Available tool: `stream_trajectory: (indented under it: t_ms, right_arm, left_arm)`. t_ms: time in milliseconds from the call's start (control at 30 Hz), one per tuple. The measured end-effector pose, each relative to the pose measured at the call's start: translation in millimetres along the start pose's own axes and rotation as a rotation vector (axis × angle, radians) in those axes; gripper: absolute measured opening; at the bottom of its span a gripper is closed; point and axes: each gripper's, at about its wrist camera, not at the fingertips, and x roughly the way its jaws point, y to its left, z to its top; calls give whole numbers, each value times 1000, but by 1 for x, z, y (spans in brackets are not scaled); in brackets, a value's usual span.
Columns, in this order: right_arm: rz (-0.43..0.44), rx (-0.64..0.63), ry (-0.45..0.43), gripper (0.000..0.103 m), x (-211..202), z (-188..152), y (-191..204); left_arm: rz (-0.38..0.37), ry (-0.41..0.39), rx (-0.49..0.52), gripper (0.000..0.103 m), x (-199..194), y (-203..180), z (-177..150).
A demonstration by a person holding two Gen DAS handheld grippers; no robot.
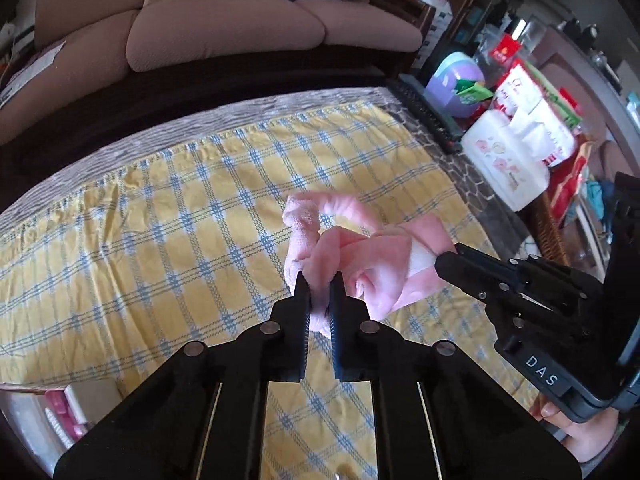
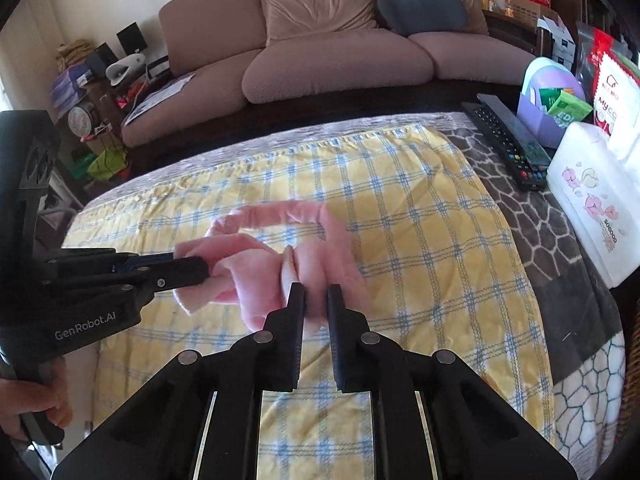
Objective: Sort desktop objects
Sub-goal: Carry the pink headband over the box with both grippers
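A pink towel (image 1: 352, 248) hangs bunched and twisted above the yellow checked cloth (image 1: 160, 220), held between both grippers. My left gripper (image 1: 320, 280) is shut on the towel's near fold; it shows from the side in the right wrist view (image 2: 206, 268). My right gripper (image 2: 316, 294) is shut on another part of the towel (image 2: 272, 256); it enters the left wrist view (image 1: 440, 258) from the right, pinching the towel's right end. The towel's lower folds are hidden behind the fingers.
A black remote (image 2: 508, 144), a white tissue pack (image 2: 592, 196), a purple container (image 2: 548, 92) and red snack bags (image 2: 612, 84) stand along the table's right side. A brown sofa (image 2: 320, 56) lies beyond the far edge. The yellow cloth (image 2: 420, 208) covers the table's middle.
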Motion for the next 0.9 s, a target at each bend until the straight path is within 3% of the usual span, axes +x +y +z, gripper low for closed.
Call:
stream_trajectory:
  t_ms: [233,433,600,700,733,800,833,867,900]
  right_arm:
    - [99,-59,-72,11,-76,13,77]
    - [228,-140,-92,11,-121,3,169]
    - [304,-212,-72,11,-140,-28,238]
    - [259,-243,-29,11,-134,-49,258]
    - [246,-226,-7,11,-127,-54,256]
    - [206,-184,32,19,-113,-63,245]
    - [187,-168,45,33,-105,-69,237]
    - [161,-158,57,47,-98,-75,229]
    - [139,-142,73,52,-89,-81,220]
  left_arm:
    - [11,-75,-35,8,-123,44,-29]
    - [9,-117,-86,8,-214,96,-91]
    - [33,-110,-98,8,-257,121,-142]
    - [31,-78,-113,10,-259,133,-160]
    - [42,-70,-112,15,-255,135,-165]
    - [46,-51,-106,38,-241,132,-169]
    - [53,-36,-100,52,-231,130,-169]
    - [57,-17,-95,56,-220,129,-172]
    - [53,2,-88,56,-208,126,-173]
